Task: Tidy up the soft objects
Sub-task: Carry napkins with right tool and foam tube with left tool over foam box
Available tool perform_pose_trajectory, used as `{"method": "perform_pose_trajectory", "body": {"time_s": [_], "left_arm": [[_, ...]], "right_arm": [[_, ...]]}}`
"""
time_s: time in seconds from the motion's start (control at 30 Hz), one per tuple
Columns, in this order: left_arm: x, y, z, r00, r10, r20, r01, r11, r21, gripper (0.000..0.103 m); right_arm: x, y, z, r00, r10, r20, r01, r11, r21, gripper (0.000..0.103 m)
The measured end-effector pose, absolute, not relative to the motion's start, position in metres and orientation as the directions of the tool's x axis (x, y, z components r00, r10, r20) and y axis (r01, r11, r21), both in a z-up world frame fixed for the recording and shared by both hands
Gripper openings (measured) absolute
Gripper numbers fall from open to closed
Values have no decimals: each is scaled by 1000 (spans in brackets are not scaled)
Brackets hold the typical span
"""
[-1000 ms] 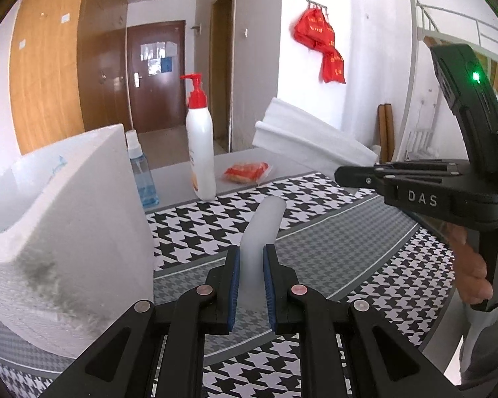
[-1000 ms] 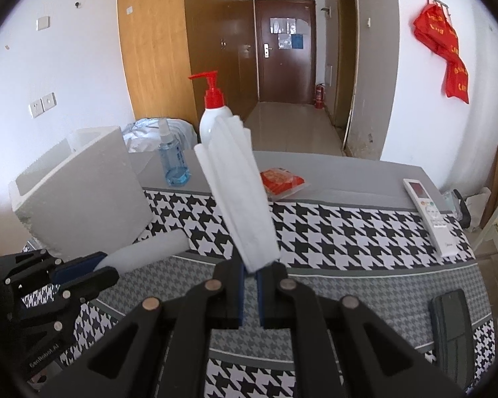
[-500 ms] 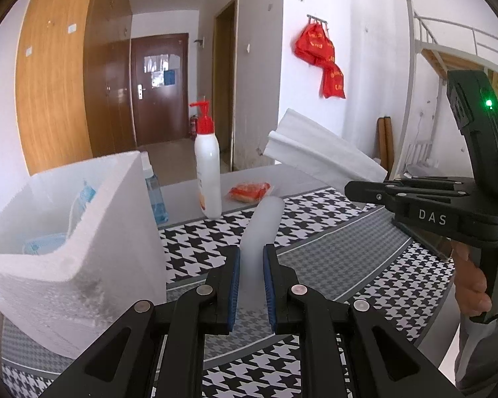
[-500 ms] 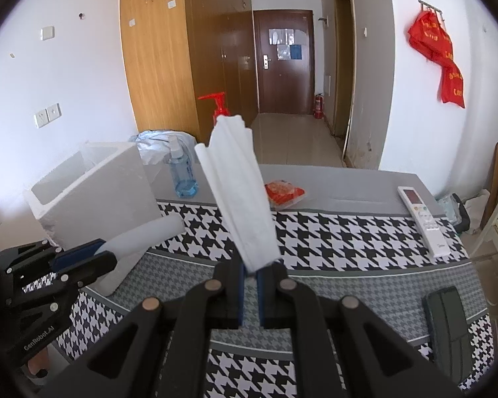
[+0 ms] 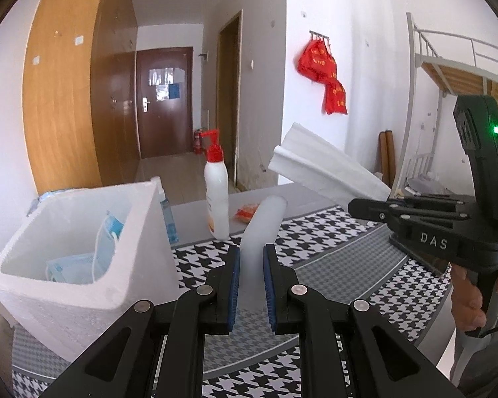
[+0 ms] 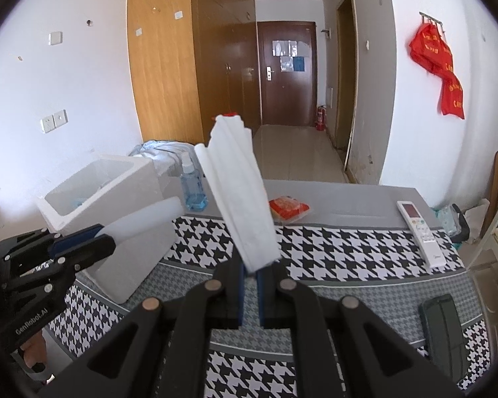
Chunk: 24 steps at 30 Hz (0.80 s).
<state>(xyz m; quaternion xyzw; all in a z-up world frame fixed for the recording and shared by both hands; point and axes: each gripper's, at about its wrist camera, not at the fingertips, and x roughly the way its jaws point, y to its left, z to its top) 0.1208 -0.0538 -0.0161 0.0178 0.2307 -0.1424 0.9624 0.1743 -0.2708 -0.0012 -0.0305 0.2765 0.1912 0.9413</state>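
My left gripper (image 5: 250,258) is shut on a white foam roll (image 5: 262,229) and holds it above the table, right of a white foam box (image 5: 83,272). The box holds blue face masks (image 5: 96,252). My right gripper (image 6: 249,268) is shut on a folded white cloth (image 6: 239,192) that sticks up and away. The cloth (image 5: 328,169) and right gripper also show at the right of the left wrist view. The foam roll (image 6: 142,219), left gripper (image 6: 79,242) and box (image 6: 93,182) show at the left of the right wrist view.
On the houndstooth tablecloth (image 6: 332,252) stand a white pump bottle with red top (image 5: 215,192), a blue sanitiser bottle (image 6: 191,185), an orange packet (image 6: 289,207), a white remote (image 6: 418,229) and a dark object (image 6: 441,321) at the front right.
Both grippers have risen with their loads. The left wrist view now looks down into the foam box and shows the masks inside. The table sits lower in both views.
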Motion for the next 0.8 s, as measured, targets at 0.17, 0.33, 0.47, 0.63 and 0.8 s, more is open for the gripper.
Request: {"method": "perform_pose_trajectory", "body": {"time_s": [0.17,0.33,0.47,0.63,0.8], "left_arm": [[119,-51,-11,863,-261,-433,274,961,-33,15],[118,-48,-10,868,-253,-426,265,964,-32,15],[118,-48,-7,872,-248,-422,261,965,-27,15],[117,-46,-3,881,-235,-411,248,968,-22,15],[115,-44,1,890,-221,-399,236,972,-11,15]], "right_arm": [[173,-268,2,779,346,-523,-382,923,43,9],[172,-268,4,782,353,-514,-386,921,45,9],[171,-267,6,785,354,-508,-387,921,45,8],[169,-266,10,789,359,-499,-389,920,47,9],[164,-262,16,794,370,-483,-399,916,47,9]]}}
